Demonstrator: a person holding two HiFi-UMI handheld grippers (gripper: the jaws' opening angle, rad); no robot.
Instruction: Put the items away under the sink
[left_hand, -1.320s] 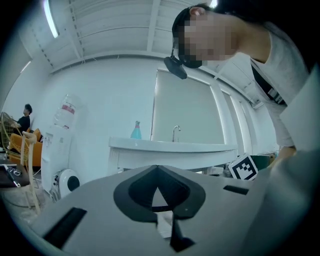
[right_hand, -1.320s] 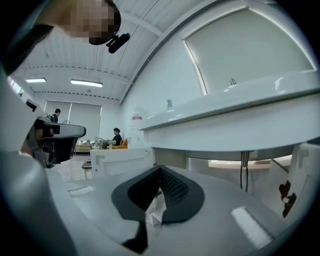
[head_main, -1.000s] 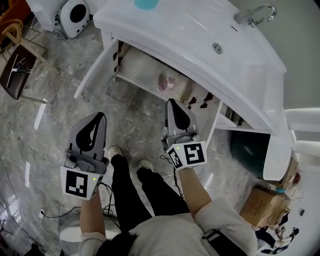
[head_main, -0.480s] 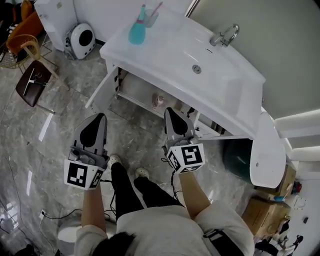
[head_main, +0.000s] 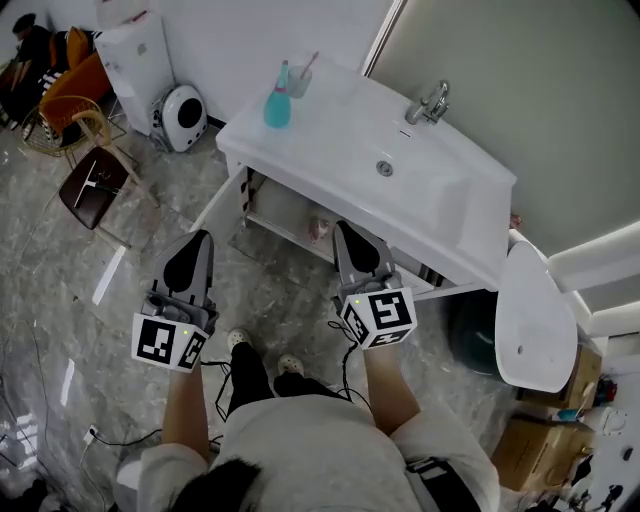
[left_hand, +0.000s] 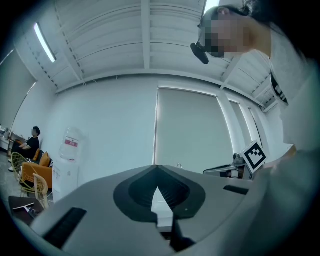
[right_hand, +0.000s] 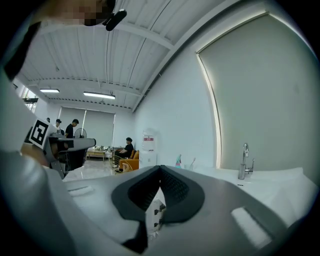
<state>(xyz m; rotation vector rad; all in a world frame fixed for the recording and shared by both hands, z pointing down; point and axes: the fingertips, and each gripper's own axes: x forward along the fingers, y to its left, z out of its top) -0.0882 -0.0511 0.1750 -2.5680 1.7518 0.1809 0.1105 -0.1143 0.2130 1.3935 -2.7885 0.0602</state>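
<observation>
The white sink counter (head_main: 440, 190) stands ahead of me with its faucet (head_main: 432, 103) at the back. Below it the cabinet is open, its left door (head_main: 226, 197) swung out. A small pink item (head_main: 318, 228) sits on the shelf inside. On the counter's left end stand a teal bottle (head_main: 277, 108) and a cup with a toothbrush (head_main: 299, 78). My left gripper (head_main: 198, 238) hangs shut and empty over the floor, left of the cabinet. My right gripper (head_main: 346, 228) is shut and empty too, just in front of the cabinet opening. Both gripper views look up at walls and ceiling.
A white toilet lid (head_main: 530, 315) and a dark bin (head_main: 472, 322) sit right of the sink, with cardboard boxes (head_main: 535, 450) beyond. Chairs (head_main: 90, 150), a water dispenser (head_main: 135, 50) and a round white device (head_main: 182, 117) stand at the left. A cable (head_main: 230, 385) trails by my feet.
The head view has pulled up and back, so the whole counter and faucet now show. Both grippers stay shut and hold about the same places.
</observation>
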